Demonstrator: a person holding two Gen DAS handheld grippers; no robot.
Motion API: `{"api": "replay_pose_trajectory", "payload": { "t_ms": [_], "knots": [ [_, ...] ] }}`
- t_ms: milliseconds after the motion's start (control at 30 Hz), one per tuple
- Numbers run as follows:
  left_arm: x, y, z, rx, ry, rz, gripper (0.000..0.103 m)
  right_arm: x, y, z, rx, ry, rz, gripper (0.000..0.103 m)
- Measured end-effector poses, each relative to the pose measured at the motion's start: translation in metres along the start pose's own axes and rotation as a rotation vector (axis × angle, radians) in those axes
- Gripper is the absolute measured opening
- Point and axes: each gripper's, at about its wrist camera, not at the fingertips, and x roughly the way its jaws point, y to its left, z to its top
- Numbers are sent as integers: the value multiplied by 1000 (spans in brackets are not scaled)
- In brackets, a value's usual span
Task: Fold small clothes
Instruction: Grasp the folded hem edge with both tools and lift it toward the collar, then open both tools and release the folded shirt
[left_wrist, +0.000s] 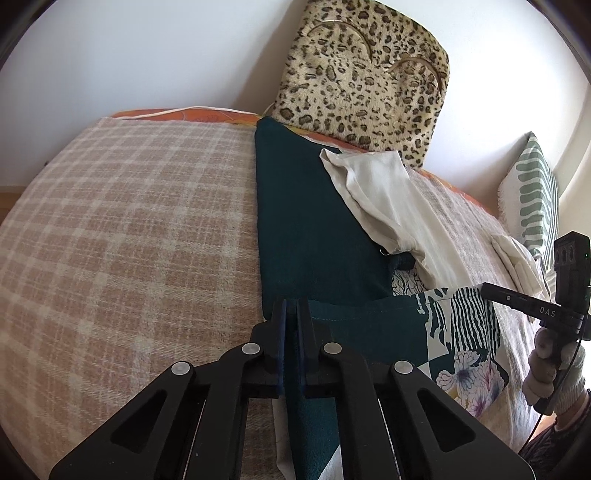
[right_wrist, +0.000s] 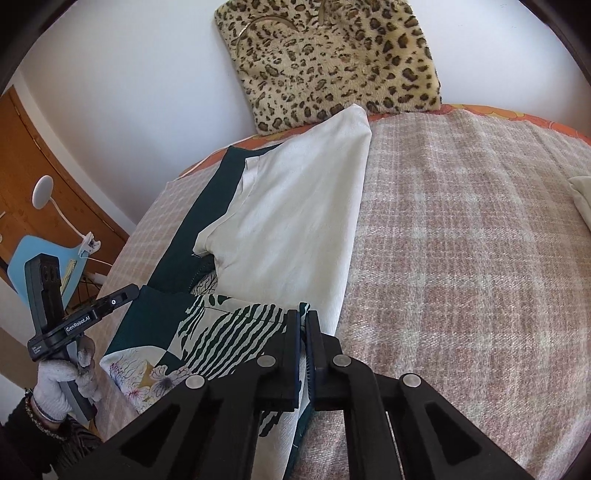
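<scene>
Fabric sits pinched in both your tools; your left gripper (left_wrist: 293, 306) clamps the garment's (left_wrist: 317, 229) teal near edge; your right gripper (right_wrist: 302, 319) clamps its patterned corner.

Garment (left_wrist: 317, 221) on blanket (left_wrist: 129, 229); cushion (left_wrist: 365, 74) behind against wall; pillow (left_wrist: 532, 192) far right.

A checked blanket (left_wrist: 129, 229) covers the bed below a plain white wall (right_wrist: 140, 92). A leopard-print cushion (left_wrist: 365, 81) leans there; a wooden door (right_wrist: 26, 155) stands aside.
</scene>
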Motion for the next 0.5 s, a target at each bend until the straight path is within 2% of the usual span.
{"api": "replay_pose_trajectory", "payload": {
  "t_ms": [67, 133, 233, 300, 367, 500],
  "knots": [
    [-10, -3, 0, 1, -21, 8, 4, -6, 5, 1, -26, -18, -48, 18],
    [-26, -9, -3, -4, -41, -22, 8, -18, 14, -2, -49, -42, -34, 19],
    [-48, -31, -23, -12, -26, -145, 8, -30, 36, -19, -69, -31, 82, 19],
    [-52, -53, -40, 38, -2, -189, 8, -29, 57, -35, -117, -10, 114, 19],
    [-47, -73, -56, 93, 34, -224, 8, -22, 77, -51, -190, 12, 99, 19],
    [-24, -92, -80, 192, 113, -171, 8, -2, 96, -72, -292, 77, 26, 19]
  ]
}}
